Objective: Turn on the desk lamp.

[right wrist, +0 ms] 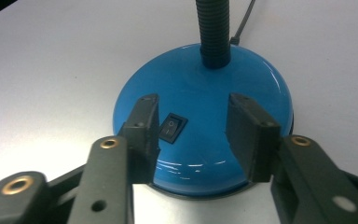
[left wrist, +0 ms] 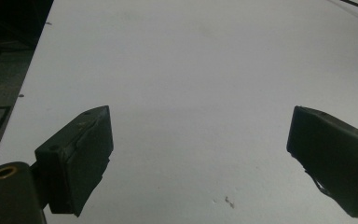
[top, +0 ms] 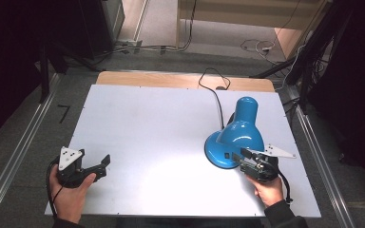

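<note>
A blue desk lamp stands on the right half of the white table (top: 147,123), its shade (top: 243,124) bent low over its round base (top: 221,153). My right gripper (top: 245,154) is at the base's near right edge. In the right gripper view its jaws stand open above the base (right wrist: 242,79), gripping nothing, with the black rocker switch (right wrist: 173,127) just inside the left jaw and the black ribbed neck (right wrist: 213,32) rising beyond. My left gripper (top: 105,164) rests at the table's near left corner, open over bare tabletop (left wrist: 198,93).
The lamp's black cord (top: 215,92) runs from the base to the table's far edge and loops over a wooden strip (top: 171,78). Metal rails (top: 19,152) flank the table on both sides. Cables lie on the floor behind.
</note>
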Tool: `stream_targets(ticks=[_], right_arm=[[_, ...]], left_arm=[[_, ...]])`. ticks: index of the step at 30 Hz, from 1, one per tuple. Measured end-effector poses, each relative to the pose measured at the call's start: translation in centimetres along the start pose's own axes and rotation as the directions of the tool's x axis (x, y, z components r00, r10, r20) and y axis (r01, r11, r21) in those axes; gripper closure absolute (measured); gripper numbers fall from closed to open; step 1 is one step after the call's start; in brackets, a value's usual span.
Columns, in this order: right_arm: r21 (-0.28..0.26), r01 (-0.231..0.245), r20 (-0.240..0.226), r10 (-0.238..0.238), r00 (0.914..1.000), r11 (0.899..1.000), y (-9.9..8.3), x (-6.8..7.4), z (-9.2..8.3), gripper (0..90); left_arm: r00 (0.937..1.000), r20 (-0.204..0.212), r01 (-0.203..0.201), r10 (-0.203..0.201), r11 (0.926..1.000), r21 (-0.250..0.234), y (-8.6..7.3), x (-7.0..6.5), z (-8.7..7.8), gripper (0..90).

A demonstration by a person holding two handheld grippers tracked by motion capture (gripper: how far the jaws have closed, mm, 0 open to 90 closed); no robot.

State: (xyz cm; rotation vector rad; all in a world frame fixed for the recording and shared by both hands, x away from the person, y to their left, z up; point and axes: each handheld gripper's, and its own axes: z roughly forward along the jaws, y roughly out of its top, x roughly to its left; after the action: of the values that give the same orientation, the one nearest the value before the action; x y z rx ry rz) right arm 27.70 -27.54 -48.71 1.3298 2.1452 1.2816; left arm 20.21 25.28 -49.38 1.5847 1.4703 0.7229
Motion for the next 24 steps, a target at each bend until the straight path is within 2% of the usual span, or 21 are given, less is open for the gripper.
stream_targets(ticks=[5, 13, 24], right_arm=[[0.013, 0.012, -0.006, -0.012, 0.9999, 1.0, 0.0, -0.1, -0.3, 40.6], [0.005, -0.007, 0.0, 0.007, 1.0, 1.0, -0.3, -0.6, -1.5, 37.0], [0.01, -0.016, 0.01, 0.016, 0.9998, 1.0, -0.4, -0.9, -2.0, 32.2]], left_arm=[[1.0, -0.002, 0.002, -0.002, 1.0, 0.002, 0.0, 0.0, 0.0, 7.3], [1.0, 0.001, 0.001, -0.001, 1.0, 0.003, 0.0, 0.0, 0.1, 7.3], [1.0, 0.004, -0.002, 0.002, 1.0, 0.009, 0.0, -0.1, 0.2, 7.3]])
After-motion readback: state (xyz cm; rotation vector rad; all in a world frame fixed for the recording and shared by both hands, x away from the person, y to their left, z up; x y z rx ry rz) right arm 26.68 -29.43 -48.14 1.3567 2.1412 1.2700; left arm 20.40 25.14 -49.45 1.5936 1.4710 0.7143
